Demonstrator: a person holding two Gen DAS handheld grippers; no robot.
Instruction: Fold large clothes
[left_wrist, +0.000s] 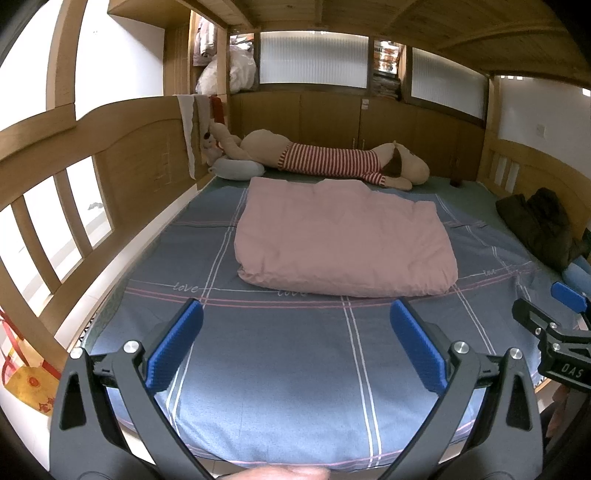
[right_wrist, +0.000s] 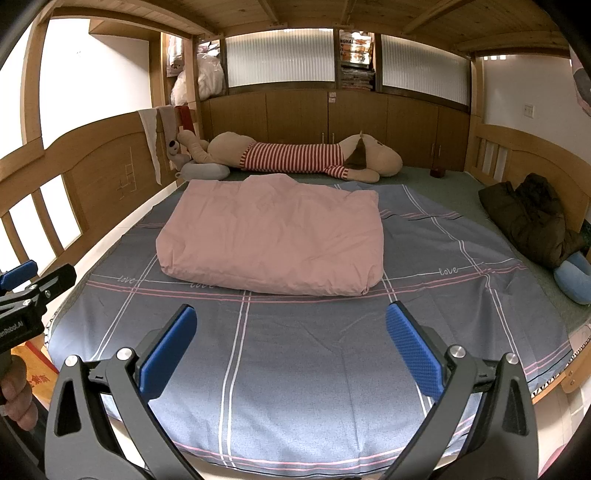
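A pink padded quilt (left_wrist: 343, 240) lies folded into a thick rectangle on the blue checked bedsheet (left_wrist: 280, 354); it also shows in the right wrist view (right_wrist: 273, 240). My left gripper (left_wrist: 295, 314) is open and empty, held above the near end of the bed, short of the quilt's near edge. My right gripper (right_wrist: 290, 317) is also open and empty, beside the left one and at about the same distance from the quilt. Each gripper shows at the edge of the other's view: the right gripper (left_wrist: 569, 295) and the left gripper (right_wrist: 22, 271).
A long plush dog (right_wrist: 295, 157) in a striped shirt lies across the far end. A dark jacket (right_wrist: 532, 218) and a blue cushion (right_wrist: 576, 280) sit at the right side. Wooden rails (left_wrist: 55, 206) enclose the bed left and right. A grey pillow (left_wrist: 240, 170) lies far left.
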